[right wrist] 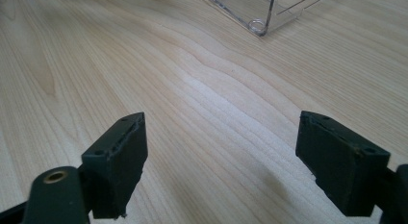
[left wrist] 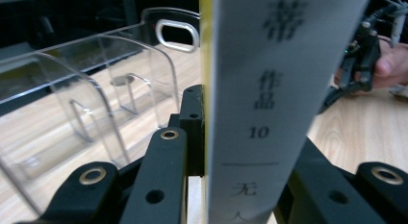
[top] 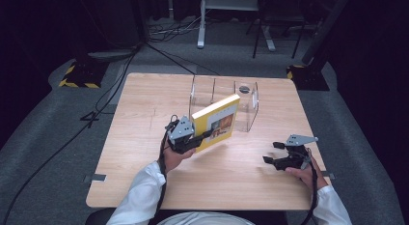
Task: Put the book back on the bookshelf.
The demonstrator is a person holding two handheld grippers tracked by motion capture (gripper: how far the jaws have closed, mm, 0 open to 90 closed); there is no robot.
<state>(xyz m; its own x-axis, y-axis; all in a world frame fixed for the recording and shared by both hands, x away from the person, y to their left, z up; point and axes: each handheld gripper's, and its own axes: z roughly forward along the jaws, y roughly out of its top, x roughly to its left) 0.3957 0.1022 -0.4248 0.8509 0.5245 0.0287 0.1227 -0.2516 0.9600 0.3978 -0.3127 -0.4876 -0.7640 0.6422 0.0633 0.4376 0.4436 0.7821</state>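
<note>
The left gripper [top: 205, 136] clamps a yellow book [top: 219, 121] near its spine, holding it tilted before the clear rack [top: 247, 109]. Stiff but likely weighty, it needs a firm hold. The right gripper [top: 271, 153] rests open.

Even overhead light falls on the bench [top: 144, 138]; the room around it is dark. The book [left wrist: 269, 113] is blurred in the left gripper view, its print soft. The rack [top: 248, 109] shows faint glare. Soft shadows lie under the right fingers [right wrist: 120, 156].
</note>
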